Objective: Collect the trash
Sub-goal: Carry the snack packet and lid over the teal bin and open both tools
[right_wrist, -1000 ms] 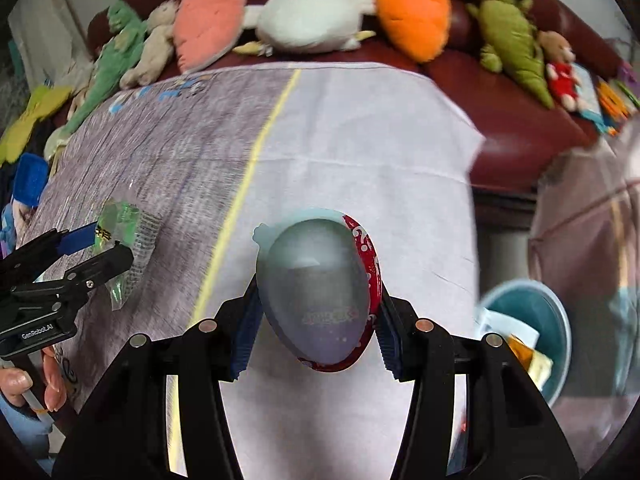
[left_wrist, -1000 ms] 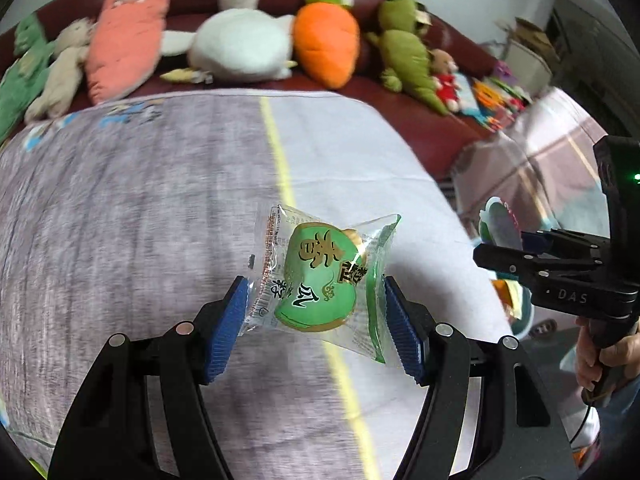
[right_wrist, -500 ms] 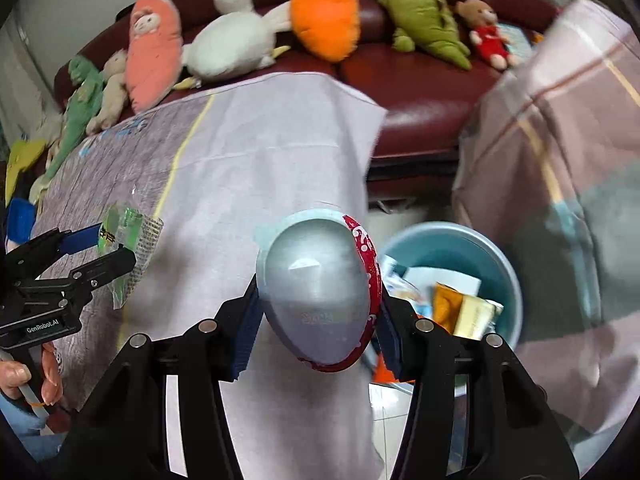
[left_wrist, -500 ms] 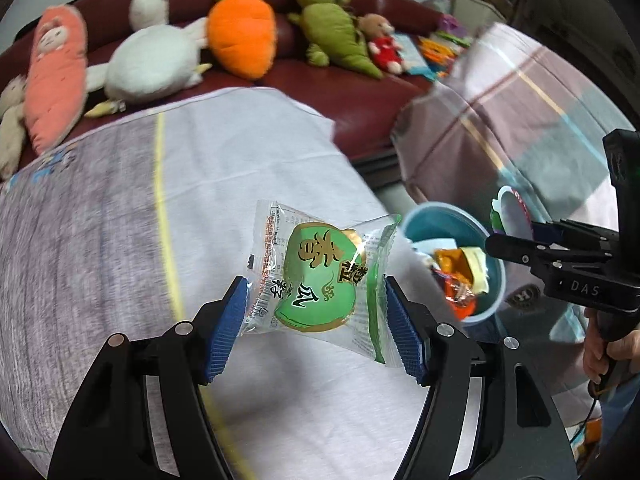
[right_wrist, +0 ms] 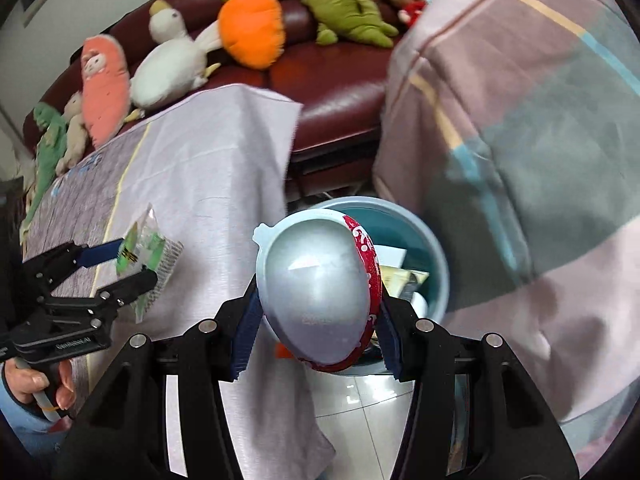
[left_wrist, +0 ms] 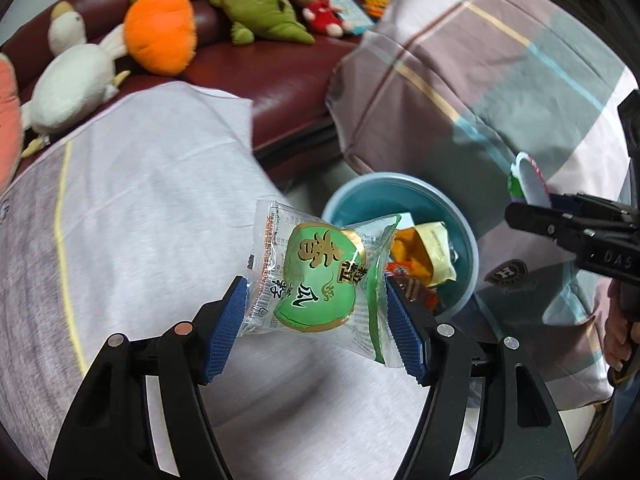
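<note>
My left gripper (left_wrist: 316,316) is shut on a clear snack packet with a green label (left_wrist: 320,280), held above the edge of the cloth-covered table (left_wrist: 152,216). My right gripper (right_wrist: 316,320) is shut on a silver egg-shaped foil wrapper with a red rim (right_wrist: 320,288). A blue trash bin (left_wrist: 448,208) stands on the floor just beyond the left packet; wrappers (left_wrist: 428,252) lie inside it. In the right wrist view the blue trash bin (right_wrist: 424,240) sits right behind the egg wrapper. The left gripper (right_wrist: 132,264) with its packet (right_wrist: 148,252) shows at the left there.
A dark red sofa (left_wrist: 280,72) with several plush toys (left_wrist: 160,32) runs along the back. A plaid-covered piece of furniture (left_wrist: 500,92) rises right of the bin. A hand (right_wrist: 36,384) holds the left gripper's handle. Tiled floor (right_wrist: 368,412) shows below the bin.
Both grippers have swung right from over the table toward its right edge, each keeping its wrapper. The blue bin has come into view and now lies just beyond them.
</note>
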### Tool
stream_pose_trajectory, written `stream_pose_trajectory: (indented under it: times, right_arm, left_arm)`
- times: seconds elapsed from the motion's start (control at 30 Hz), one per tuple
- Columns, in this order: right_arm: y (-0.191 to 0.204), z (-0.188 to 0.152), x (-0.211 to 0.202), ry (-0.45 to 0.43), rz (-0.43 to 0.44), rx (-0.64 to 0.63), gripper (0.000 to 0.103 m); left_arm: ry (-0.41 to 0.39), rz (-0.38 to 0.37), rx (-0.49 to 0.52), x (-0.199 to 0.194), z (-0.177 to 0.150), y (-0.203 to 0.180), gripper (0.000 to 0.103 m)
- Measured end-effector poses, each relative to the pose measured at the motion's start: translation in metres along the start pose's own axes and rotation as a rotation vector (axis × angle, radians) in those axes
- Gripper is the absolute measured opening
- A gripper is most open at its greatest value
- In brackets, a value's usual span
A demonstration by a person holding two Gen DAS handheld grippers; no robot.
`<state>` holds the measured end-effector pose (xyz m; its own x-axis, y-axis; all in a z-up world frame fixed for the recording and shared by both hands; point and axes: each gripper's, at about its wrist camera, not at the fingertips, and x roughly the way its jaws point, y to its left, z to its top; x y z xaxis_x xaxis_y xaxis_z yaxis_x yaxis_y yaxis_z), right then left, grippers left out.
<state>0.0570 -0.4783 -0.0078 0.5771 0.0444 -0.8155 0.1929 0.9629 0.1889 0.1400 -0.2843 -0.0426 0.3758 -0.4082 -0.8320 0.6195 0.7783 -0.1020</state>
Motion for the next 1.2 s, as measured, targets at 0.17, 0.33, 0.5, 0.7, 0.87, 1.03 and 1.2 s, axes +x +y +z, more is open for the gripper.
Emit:
stream_pose_trajectory:
  times: [0.17,0.33,0.5,0.7,0.87,1.03,1.2]
  right_arm:
    - [-0.022,0.000,0.006,0.006,-0.005,0.047,0.049]
    - [-0.033,0.000,0.017,0.029,-0.012,0.070,0.049]
    - [-0.043,0.006,0.024,0.039,-0.021,0.085,0.049]
    - [-0.051,0.012,0.025,0.031,-0.034,0.105,0.050]
    - [-0.054,0.015,0.030,0.043,-0.048,0.111,0.050]
    - [-0.052,0.018,0.034,0.052,-0.057,0.109,0.050]
    - [-0.051,0.018,0.035,0.053,-0.060,0.107,0.050]
  left_arm:
    - [0.034,-0.027,0.037,0.025,0.008,-0.019,0.069]
    - [0.067,-0.052,0.068,0.051,0.017,-0.035,0.069]
    - [0.094,-0.091,0.078,0.074,0.025,-0.046,0.069]
    - [0.113,-0.126,0.111,0.096,0.035,-0.061,0.069]
    - [0.110,-0.123,0.128,0.104,0.040,-0.067,0.084]
    - [0.113,-0.084,0.121,0.109,0.041,-0.063,0.091]
    - [0.108,-0.068,0.108,0.103,0.042,-0.055,0.091]
